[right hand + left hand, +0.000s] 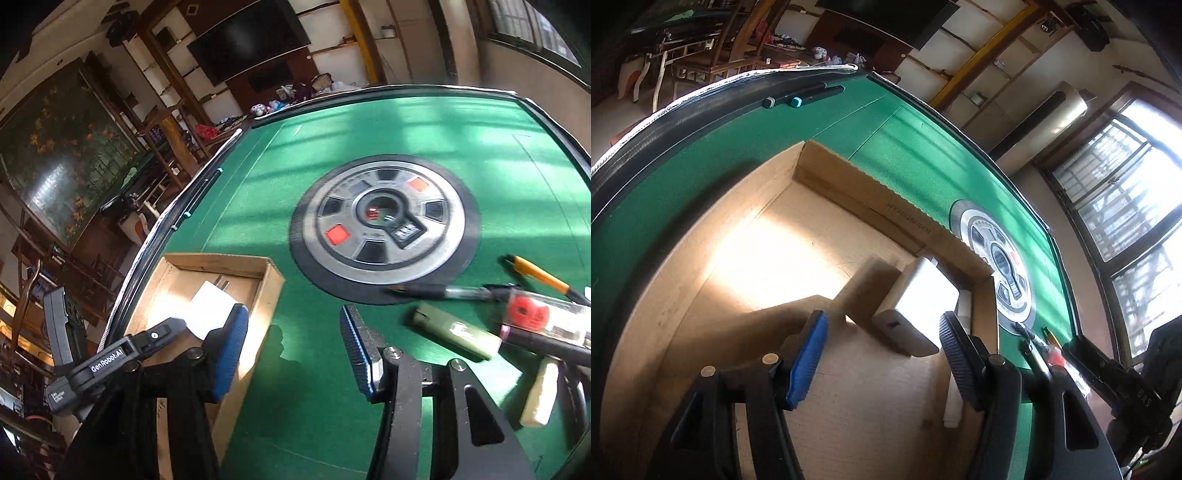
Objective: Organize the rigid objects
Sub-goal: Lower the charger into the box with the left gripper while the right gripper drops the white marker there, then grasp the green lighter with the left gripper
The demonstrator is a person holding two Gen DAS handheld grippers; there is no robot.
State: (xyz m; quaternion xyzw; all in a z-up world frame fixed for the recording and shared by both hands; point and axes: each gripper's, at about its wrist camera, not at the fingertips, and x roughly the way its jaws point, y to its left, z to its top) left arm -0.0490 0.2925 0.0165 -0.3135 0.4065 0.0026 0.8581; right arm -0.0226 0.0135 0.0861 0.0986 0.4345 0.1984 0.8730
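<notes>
A shallow cardboard box (pixel 827 181) lies on the green table; it also shows in the right wrist view (pixel 221 260). A white charger block (pixel 918 304) lies in its right corner, also seen in the right wrist view (pixel 212 306). My left gripper (pixel 882 354) is open and empty, hovering over the box just short of the charger. My right gripper (pixel 291 350) is open and empty above the felt. To its right lie a green lighter (pixel 456 330), a black pen (pixel 439 291), a yellow pen (pixel 539 275), a clear case with red rings (pixel 543 314) and a cream block (pixel 539 393).
The round control hub (pixel 384 229) sits mid-table; it also shows in the left wrist view (pixel 1001 264). Two teal-capped markers (pixel 798 98) lie near the far edge. The other gripper's body (pixel 122 362) stands over the box. A window (pixel 1126 206) is on the right.
</notes>
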